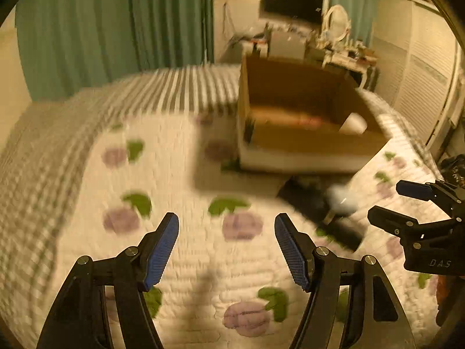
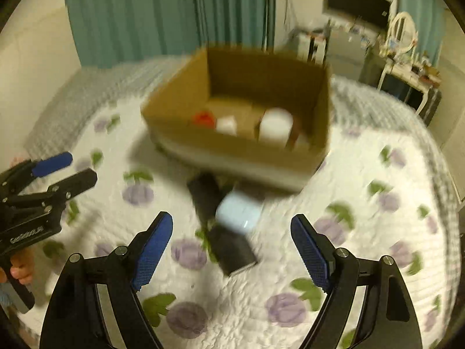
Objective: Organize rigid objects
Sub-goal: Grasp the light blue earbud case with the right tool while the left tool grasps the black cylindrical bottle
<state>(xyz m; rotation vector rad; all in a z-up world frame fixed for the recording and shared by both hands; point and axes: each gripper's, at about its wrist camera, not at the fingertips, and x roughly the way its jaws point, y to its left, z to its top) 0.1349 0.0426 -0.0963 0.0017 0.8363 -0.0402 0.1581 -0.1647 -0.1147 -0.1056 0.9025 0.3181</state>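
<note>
Bedspread first: a white quilted cover [image 2: 261, 276] printed with purple flowers and green leaves fills both my views, with a grey-and-white striped blanket [image 1: 162, 93] along its far-left edge and teal curtains [image 2: 139, 14] hanging behind. Going from the left, my left gripper [image 1: 226, 235] hangs above the quilt with its blue-padded fingers [image 1: 162, 250] spread wide apart and nothing between them; in the right wrist view the same tool [image 2: 68, 168] shows at the left edge, fingers parted, with a bit of the person's hand below it. Moving right, an open brown cardboard box [image 2: 177, 96] sits on the quilt. Inside it I make out a small orange-red item [image 2: 205, 119], a small white block [image 2: 226, 125] just beside that, and a larger white cylindrical container [image 2: 274, 128] further right; blur keeps me from naming them more closely. In front of the box, near its front wall, a dark flat rectangular object [image 2: 232, 250] lies on the quilt, and a pale blue-white rounded object [image 2: 238, 212] sits on or just over it; I cannot tell which through the blur. My right gripper [image 2: 232, 238] hovers over that pair, its blue pads [image 2: 152, 250] wide apart and touching neither. In the left wrist view that gripper [image 1: 389, 203] comes in from the right edge, fingers parted, beside the same pale object [image 1: 341, 200]. Farthest right, a cluttered white dressing table with an oval mirror [image 2: 402, 30] stands against the wall below a dark wall-mounted screen [image 2: 357, 3].
</note>
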